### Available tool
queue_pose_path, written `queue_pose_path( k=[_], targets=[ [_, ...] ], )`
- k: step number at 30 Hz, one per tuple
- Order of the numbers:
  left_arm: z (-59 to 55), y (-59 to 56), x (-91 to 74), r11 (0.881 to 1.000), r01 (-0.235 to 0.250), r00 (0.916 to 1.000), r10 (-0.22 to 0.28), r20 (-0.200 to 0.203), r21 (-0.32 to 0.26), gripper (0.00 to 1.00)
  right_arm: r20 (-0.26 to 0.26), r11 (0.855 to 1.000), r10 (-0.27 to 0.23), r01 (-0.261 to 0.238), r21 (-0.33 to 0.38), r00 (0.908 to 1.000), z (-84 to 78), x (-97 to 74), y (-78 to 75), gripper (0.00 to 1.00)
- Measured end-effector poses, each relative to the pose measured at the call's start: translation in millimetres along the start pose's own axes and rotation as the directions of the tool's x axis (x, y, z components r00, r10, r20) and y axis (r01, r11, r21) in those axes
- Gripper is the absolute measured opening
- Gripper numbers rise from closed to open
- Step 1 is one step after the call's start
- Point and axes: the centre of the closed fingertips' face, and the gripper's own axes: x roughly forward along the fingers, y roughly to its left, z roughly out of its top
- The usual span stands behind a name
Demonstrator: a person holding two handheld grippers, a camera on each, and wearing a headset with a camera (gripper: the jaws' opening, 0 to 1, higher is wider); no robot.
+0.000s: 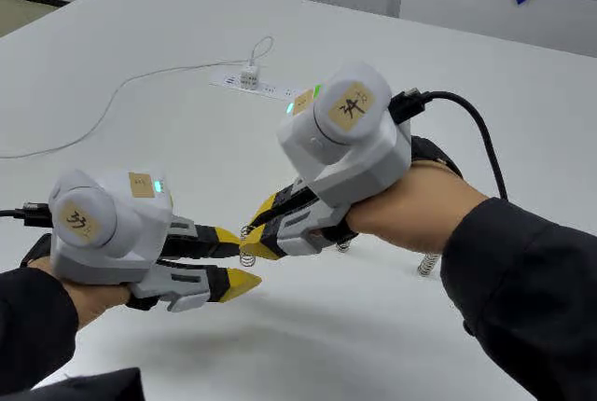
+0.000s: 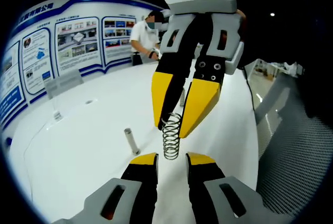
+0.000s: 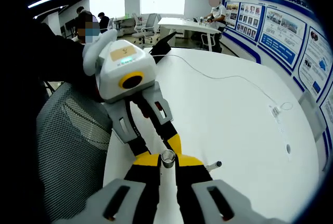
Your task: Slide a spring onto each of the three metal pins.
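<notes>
We see the right hand-held gripper [image 2: 171, 129] clamped on a spring [image 2: 171, 139] over the white table [image 2: 78, 156], near a standing metal pin [image 2: 130, 140]; the left hand-held gripper [image 2: 171, 157], jaws apart, points at the spring's lower end

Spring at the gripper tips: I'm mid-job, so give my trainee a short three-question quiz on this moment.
1. True or false: the left gripper is shut on the spring.
2. What holds the spring? A) the right gripper; B) the left gripper; C) nothing, it lies loose on the table.
3. Fill in: in the left gripper view, a metal ___ with no spring on it is on the white table, left of the spring.
Key: 1 false, its jaws are apart; 2 A; 3 pin.
</notes>
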Motion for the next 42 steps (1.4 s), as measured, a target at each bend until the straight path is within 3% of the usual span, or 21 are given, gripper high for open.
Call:
queue_pose_path(
  k=[12,20,24,31,42],
  targets=[
    [0.2,9.6,-3.1,0.999,-0.041,0.9991,0.041,0.008,-0.029,0.34,0.017,0.997,-0.077,0.077,0.028,0.9969,-1.0,-14.7,-26.4,0.12],
    [-0.4,13.7,-3.3,0.997,-0.056,0.9983,0.057,0.009,-0.043,0.39,0.042,0.981,-0.18,0.177,0.074,0.9827,-2.4,-19.1,-60.2,0.12],
    [-1.2,15.2,-3.8,0.997,-0.062,0.998,0.062,0.008,-0.05,0.41,0.05,0.974,-0.207,0.2,0.109,0.9771,-5.3,-16.5,-73.5,0.12],
    [-1.6,15.6,-3.9,0.996,-0.066,0.9977,0.067,0.008,-0.056,0.42,0.041,0.966,-0.22,0.211,0.15,0.9747,-12.4,-5.9,-88.3,0.12],
    [-2.4,17.4,-4.8,0.995,-0.075,0.9971,0.076,0.007,-0.068,0.45,0.026,0.966,-0.201,0.194,0.169,0.9792,-15.9,5.9,-90.8,0.12]
  ],
)
